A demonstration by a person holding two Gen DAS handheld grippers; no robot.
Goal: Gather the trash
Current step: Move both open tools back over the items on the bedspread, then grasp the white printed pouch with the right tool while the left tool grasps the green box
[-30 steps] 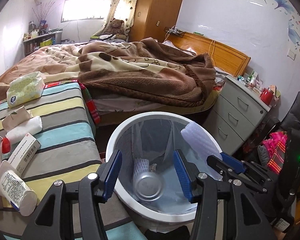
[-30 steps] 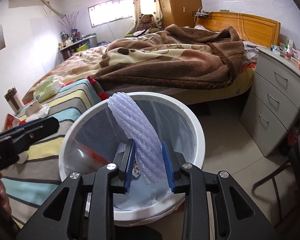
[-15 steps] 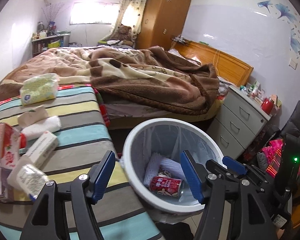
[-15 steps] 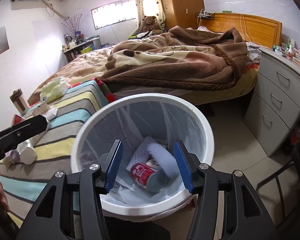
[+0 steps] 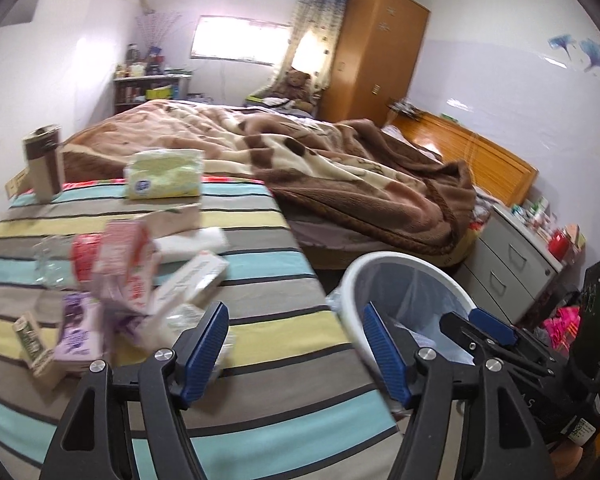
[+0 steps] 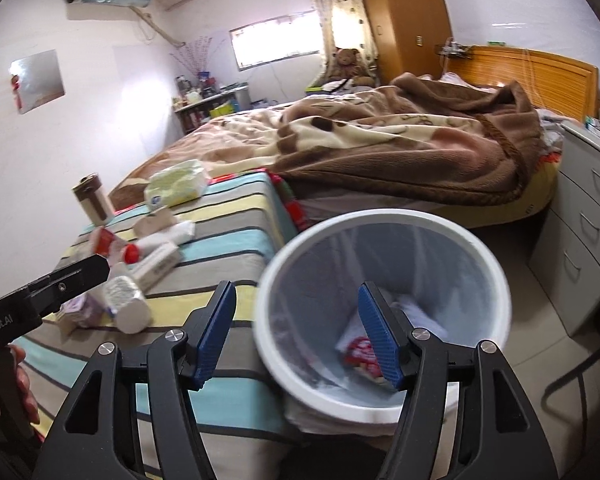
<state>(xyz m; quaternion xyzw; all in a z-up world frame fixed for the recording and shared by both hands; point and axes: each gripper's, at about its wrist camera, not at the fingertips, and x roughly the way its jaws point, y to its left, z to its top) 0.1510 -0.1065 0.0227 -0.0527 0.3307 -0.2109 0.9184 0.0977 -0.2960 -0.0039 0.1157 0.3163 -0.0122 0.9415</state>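
Bedroom clutter fills my view: a striped cloth [image 5: 260,280] beside the bed [image 5: 340,168] carries cartons, a tissue pack [image 5: 164,179] and a toothpaste box [image 5: 192,280] (all blurred). My left gripper [image 5: 296,344] hangs over the cloth's edge, jaws opening, nothing between them. My right gripper [image 6: 298,336] hovers at the white trash bin [image 6: 384,220], jaws also opening and empty; a red can [image 6: 358,350] lies inside the bin.
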